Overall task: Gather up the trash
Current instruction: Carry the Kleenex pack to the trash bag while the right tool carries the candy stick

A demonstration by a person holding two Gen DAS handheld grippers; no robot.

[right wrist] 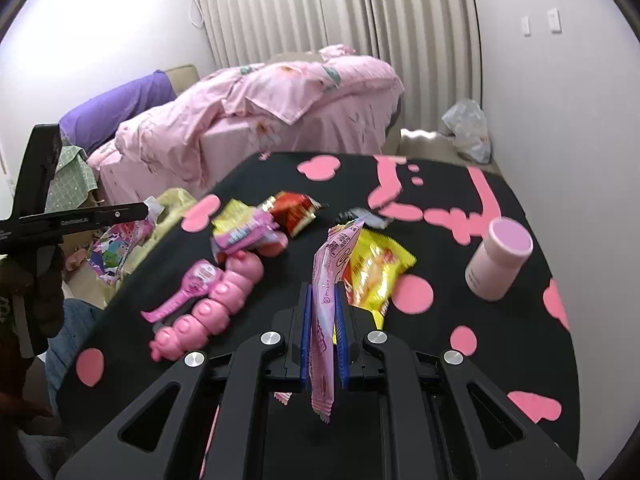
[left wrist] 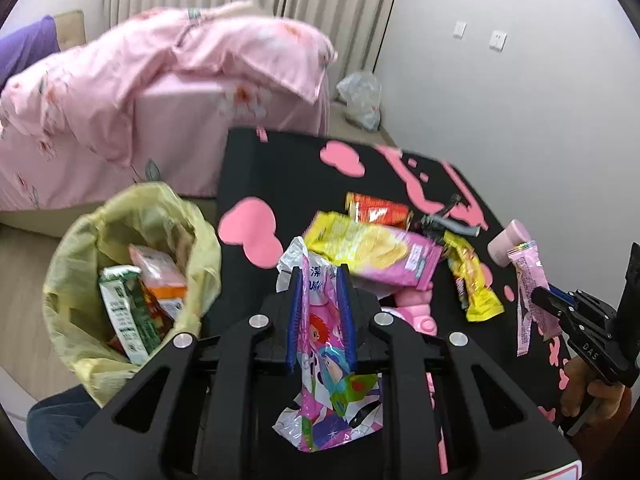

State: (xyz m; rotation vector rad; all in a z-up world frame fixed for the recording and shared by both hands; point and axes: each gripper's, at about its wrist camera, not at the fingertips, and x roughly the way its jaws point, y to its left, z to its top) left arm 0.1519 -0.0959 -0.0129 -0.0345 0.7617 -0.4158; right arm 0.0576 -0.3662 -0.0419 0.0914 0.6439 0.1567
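Observation:
My left gripper [left wrist: 320, 276] is shut on a pink cartoon snack wrapper [left wrist: 324, 360], held over the table's left edge beside a bin lined with a yellow bag [left wrist: 132, 280] that holds several packets. My right gripper [right wrist: 323, 292] is shut on a thin pink sachet [right wrist: 326, 320], above the black table with pink shapes [right wrist: 460, 280]; it also shows in the left wrist view [left wrist: 532, 292]. On the table lie a yellow-pink chip bag [left wrist: 372, 252], a red packet [left wrist: 376, 210] and a yellow packet [left wrist: 472, 284].
A pink bottle [right wrist: 498, 258] stands at the table's right. Pink toys [right wrist: 212, 300] lie at the front left. A bed with pink bedding [right wrist: 260, 112] stands behind, and a plastic bag [right wrist: 468, 128] lies on the floor by the wall.

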